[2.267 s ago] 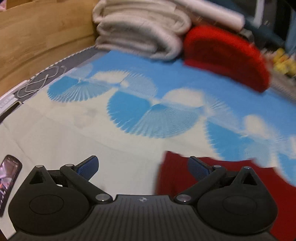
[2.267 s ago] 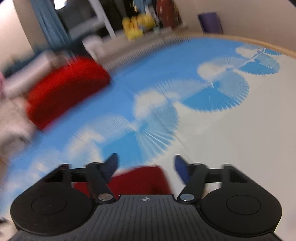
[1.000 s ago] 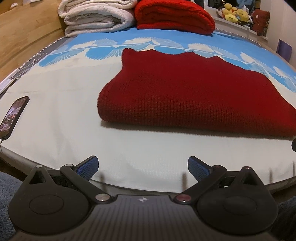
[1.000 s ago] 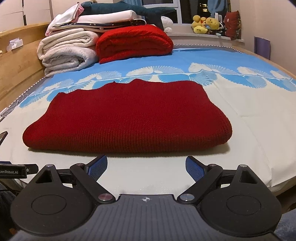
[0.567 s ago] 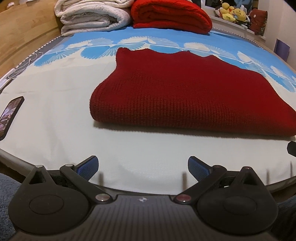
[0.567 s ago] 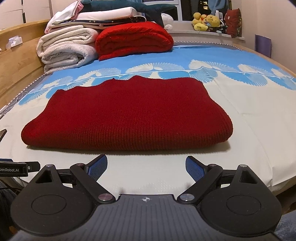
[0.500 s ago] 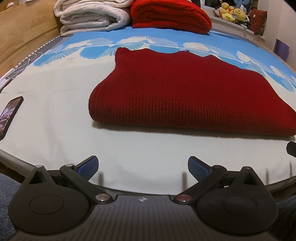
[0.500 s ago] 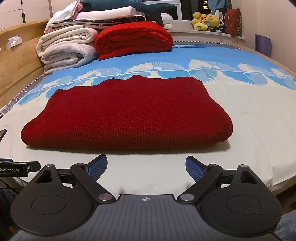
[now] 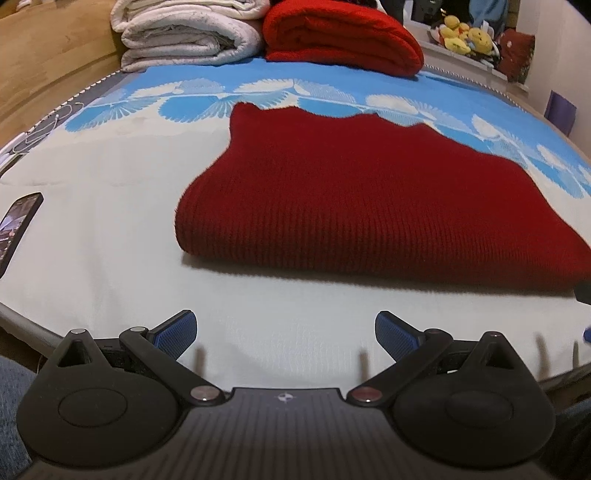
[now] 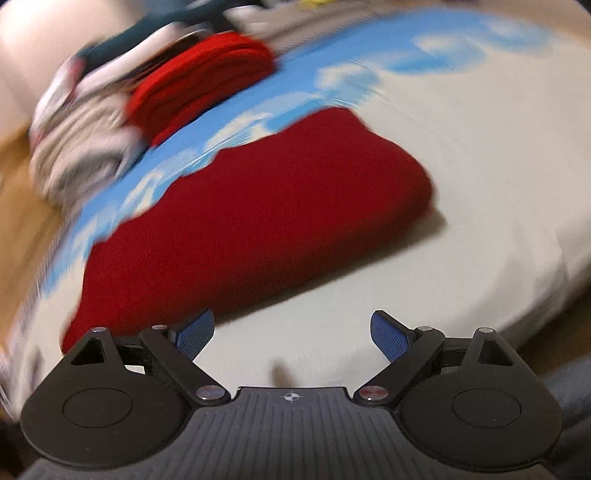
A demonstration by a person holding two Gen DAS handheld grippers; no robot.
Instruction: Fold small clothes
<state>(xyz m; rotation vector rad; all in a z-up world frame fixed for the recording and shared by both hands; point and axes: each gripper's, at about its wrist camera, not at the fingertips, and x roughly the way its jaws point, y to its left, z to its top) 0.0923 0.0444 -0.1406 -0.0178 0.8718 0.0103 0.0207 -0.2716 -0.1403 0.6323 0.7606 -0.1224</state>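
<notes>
In the left wrist view I see the left gripper (image 9: 284, 330) at the bottom centre of the frame, released, with its blue pads wide apart and only the cream bed sheet (image 9: 110, 229) between them. The dark red knitted sweater (image 9: 369, 195) lies folded flat on the bed, occupying the centre and right of the frame, its rounded folded edge facing the gripper and well apart from the pads. A phone (image 9: 16, 225) lies at the left edge of the frame on the sheet. In the upper part of the frame, a stack of pale folded blankets (image 9: 184, 33) sits just beside a bright red folded blanket (image 9: 343, 33); yellow plush toys (image 9: 465, 37) appear at the upper right.

In the right wrist view (heavily blurred and tilted) the right gripper (image 10: 291, 334) is likewise released, with nothing between its pads. The sweater (image 10: 258, 218) runs diagonally across the centre, its lower left end close behind the left finger (image 10: 194, 334); I cannot tell whether they touch.
</notes>
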